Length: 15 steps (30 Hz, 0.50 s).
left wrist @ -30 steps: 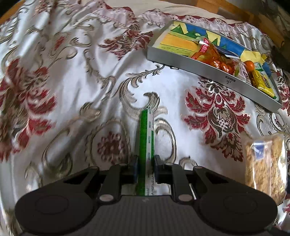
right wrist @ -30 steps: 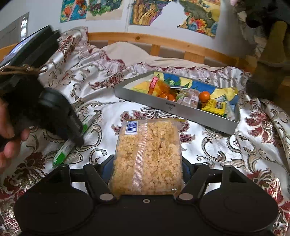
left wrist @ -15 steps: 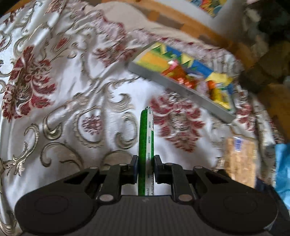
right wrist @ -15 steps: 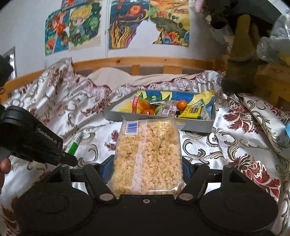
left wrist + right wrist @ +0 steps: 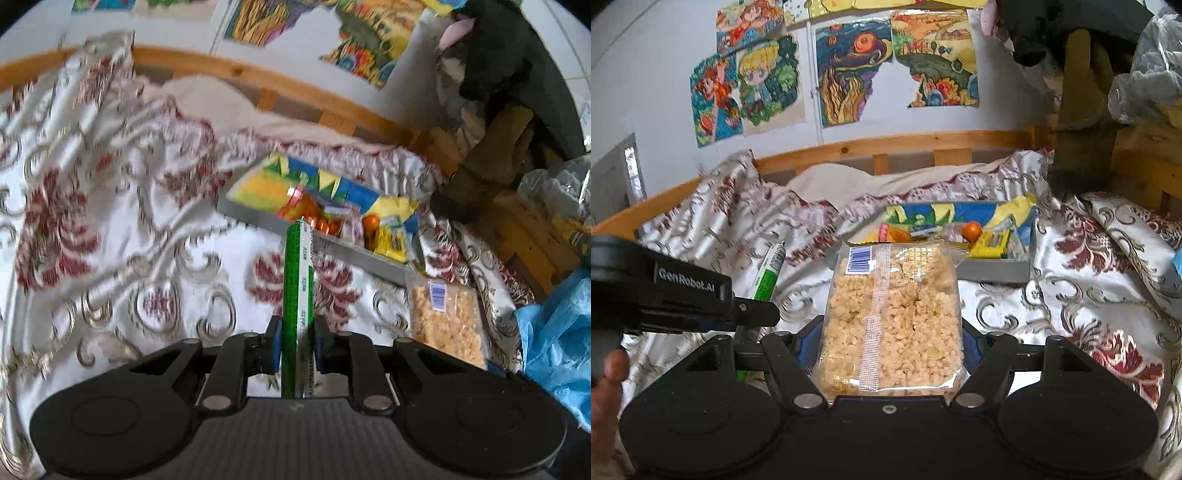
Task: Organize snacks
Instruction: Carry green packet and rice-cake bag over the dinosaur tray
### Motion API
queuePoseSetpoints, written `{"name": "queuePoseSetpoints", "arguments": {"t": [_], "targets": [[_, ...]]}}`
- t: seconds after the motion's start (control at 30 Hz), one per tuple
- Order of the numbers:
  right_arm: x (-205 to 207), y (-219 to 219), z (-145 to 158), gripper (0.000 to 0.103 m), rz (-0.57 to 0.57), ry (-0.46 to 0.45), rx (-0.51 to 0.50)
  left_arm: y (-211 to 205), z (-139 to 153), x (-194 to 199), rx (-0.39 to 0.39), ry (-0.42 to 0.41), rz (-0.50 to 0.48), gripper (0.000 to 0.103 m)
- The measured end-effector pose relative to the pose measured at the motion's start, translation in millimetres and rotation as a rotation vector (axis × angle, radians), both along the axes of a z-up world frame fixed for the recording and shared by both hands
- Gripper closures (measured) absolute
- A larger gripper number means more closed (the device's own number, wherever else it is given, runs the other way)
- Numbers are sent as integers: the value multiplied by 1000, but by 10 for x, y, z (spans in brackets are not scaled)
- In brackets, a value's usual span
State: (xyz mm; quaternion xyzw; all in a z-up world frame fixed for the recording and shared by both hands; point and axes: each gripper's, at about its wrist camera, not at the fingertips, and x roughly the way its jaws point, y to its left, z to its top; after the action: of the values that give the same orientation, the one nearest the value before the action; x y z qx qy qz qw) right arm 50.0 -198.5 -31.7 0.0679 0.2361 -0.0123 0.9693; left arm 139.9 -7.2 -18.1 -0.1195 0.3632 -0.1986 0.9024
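Broadly, the bed [image 5: 1108,295], draped in a white spread with red and silver scrolls, carried one grey tray [image 5: 997,271] set toward the wooden rail. That tray [image 5: 354,253] already held a loose heap of snacks: at least one orange wrapped sweet pack [image 5: 314,214], one small round orange piece [image 5: 971,229] and one yellow packet [image 5: 991,243]; the rest was too jumbled to count.

Both hands were loaded. The right claw [image 5: 892,354] stood about half open, its pads pressed on the sides of one clear bag of puffed-rice snack [image 5: 892,317], whose long axis ran straight ahead toward the tray. The tray lay directly beyond the bag's far end, slightly to the right, near but not touching. The left claw [image 5: 295,349] was clamped nearly fully closed on one slim green-and-white stick pack [image 5: 298,280], held edge-up with its long axis pointing forward; its tip overlapped the tray's near wall in the left wrist view, though how far it stood off could not be told.

Judging from the right wrist view, the left claw [image 5: 753,314] sat lower and further left, so the right hand seemed nearer the tray. The coming move probably needed each item carried forward over the near wall before release.
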Motion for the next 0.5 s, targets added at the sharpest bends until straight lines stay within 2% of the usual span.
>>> {"name": "queuePoseSetpoints", "arguments": {"t": [0.2,0.5], "targets": [[-14,-112,310,30,56,-77,-83,-29,224,-18,-8,-91,39,85],[231,-328,412,30,84,-114,-88,-274,637,295,-1,-156,72,85]]}}
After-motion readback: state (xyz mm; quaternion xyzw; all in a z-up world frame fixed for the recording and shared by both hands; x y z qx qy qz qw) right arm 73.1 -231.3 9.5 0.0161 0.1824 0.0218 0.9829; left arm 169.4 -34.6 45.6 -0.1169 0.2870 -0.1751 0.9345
